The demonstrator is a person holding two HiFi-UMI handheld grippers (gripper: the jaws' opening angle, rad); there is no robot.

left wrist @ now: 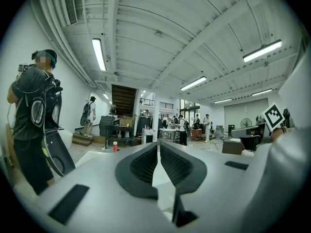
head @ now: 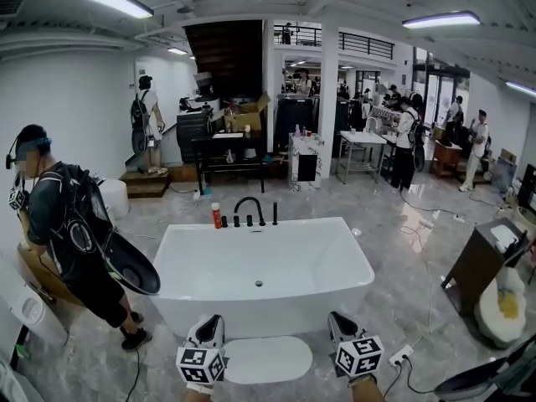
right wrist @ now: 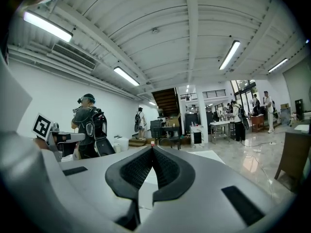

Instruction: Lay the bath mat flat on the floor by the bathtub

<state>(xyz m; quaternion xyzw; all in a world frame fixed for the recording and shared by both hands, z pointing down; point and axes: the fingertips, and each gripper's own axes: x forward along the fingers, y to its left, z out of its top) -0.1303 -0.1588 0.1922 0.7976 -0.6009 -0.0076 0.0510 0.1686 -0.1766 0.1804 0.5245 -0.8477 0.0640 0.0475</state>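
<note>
The white oval bath mat lies flat on the grey marble floor, just in front of the white bathtub. My two grippers hover level above the mat's ends and point toward the tub's front wall. The left gripper is over the mat's left end and the right gripper over its right end. In the left gripper view the left gripper has its dark ribbed pads together with nothing between them. The right gripper is likewise shut and empty in the right gripper view.
A person with a black backpack stands left of the tub. A black faucet and a red bottle sit on the tub's far rim. A brown cabinet and a power strip with its cable are at the right.
</note>
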